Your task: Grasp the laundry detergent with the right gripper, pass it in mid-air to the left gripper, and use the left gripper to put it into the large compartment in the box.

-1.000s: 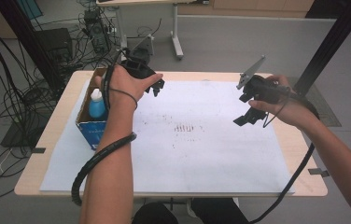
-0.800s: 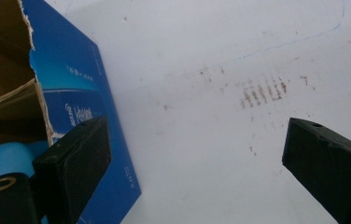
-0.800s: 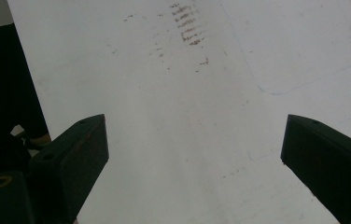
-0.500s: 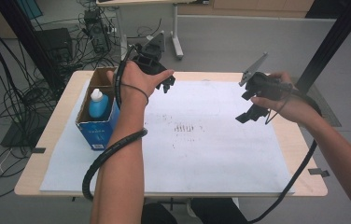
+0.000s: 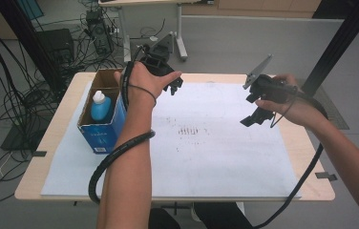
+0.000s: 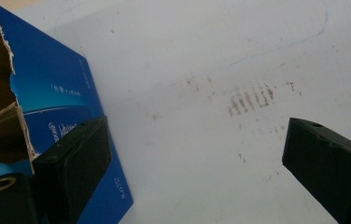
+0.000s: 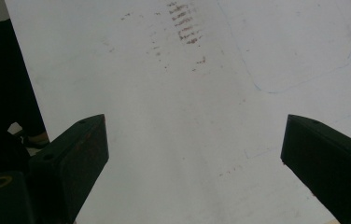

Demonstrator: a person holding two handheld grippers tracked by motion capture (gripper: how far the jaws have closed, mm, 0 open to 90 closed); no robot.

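A smooth white sheet (image 5: 216, 157), smudged with brownish marks (image 5: 189, 130), covers the wooden table (image 5: 311, 188). At its left edge stands a torn blue cardboard box (image 5: 99, 136) holding a blue bottle (image 5: 100, 106). The left gripper (image 5: 168, 81) hovers beside the box, the right gripper (image 5: 256, 112) over the sheet's right; both have jaws spread wide, holding nothing.

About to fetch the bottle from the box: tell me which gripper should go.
Left. The left gripper is open beside the box holding the bottle; the right gripper, also open, hangs over the far side of the paper.
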